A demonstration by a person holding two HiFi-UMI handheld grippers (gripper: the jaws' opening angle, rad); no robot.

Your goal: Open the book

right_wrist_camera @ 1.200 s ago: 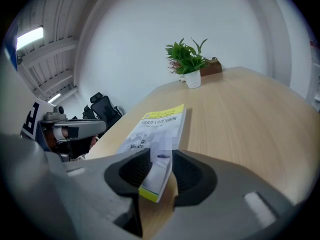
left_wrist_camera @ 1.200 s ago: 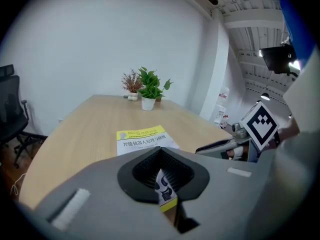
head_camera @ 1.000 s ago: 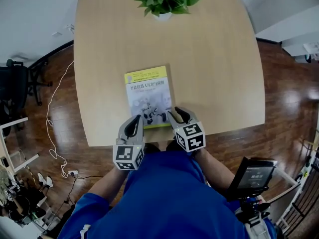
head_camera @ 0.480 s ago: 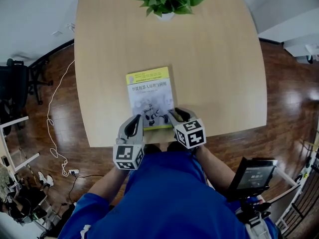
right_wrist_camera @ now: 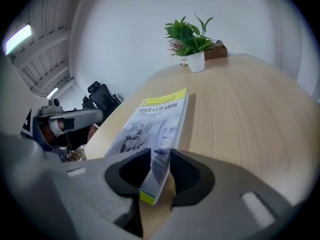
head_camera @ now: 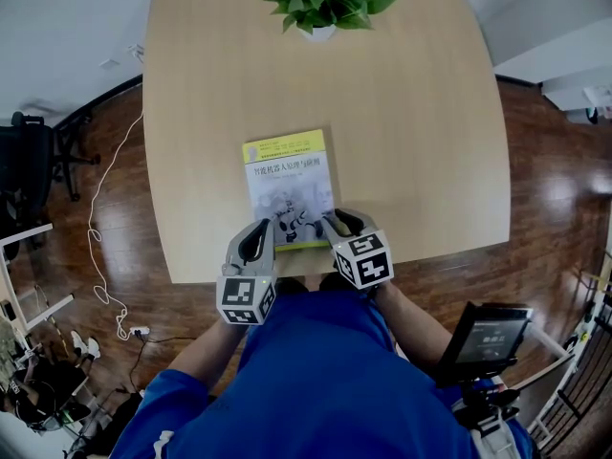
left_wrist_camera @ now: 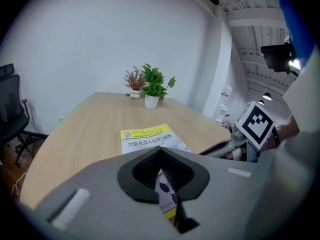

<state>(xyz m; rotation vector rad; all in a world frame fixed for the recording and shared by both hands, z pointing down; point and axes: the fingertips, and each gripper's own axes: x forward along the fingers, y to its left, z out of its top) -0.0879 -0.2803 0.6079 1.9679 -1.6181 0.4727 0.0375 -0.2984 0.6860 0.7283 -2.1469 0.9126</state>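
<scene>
A closed book [head_camera: 287, 185] with a yellow-banded white cover lies flat on the wooden table [head_camera: 411, 113], near its front edge. My left gripper [head_camera: 271, 228] is shut, its tips at the book's near left corner. In the left gripper view [left_wrist_camera: 161, 149] a sliver of the book [left_wrist_camera: 147, 136] shows behind the closed tips; I cannot tell whether anything is pinched. My right gripper [head_camera: 339, 220] sits at the near right corner. In the right gripper view [right_wrist_camera: 160, 154] its jaws are closing with the book's [right_wrist_camera: 160, 116] corner edge between them.
A potted green plant [head_camera: 316, 3] stands at the table's far edge. On the wooden floor to the left are a black office chair [head_camera: 29, 170] and a white cable [head_camera: 100, 218]. A dark screen on a stand [head_camera: 488, 338] is at the lower right.
The right gripper has tipped a little at the book's corner and its jaws have narrowed slightly. The left gripper and the book have stayed put.
</scene>
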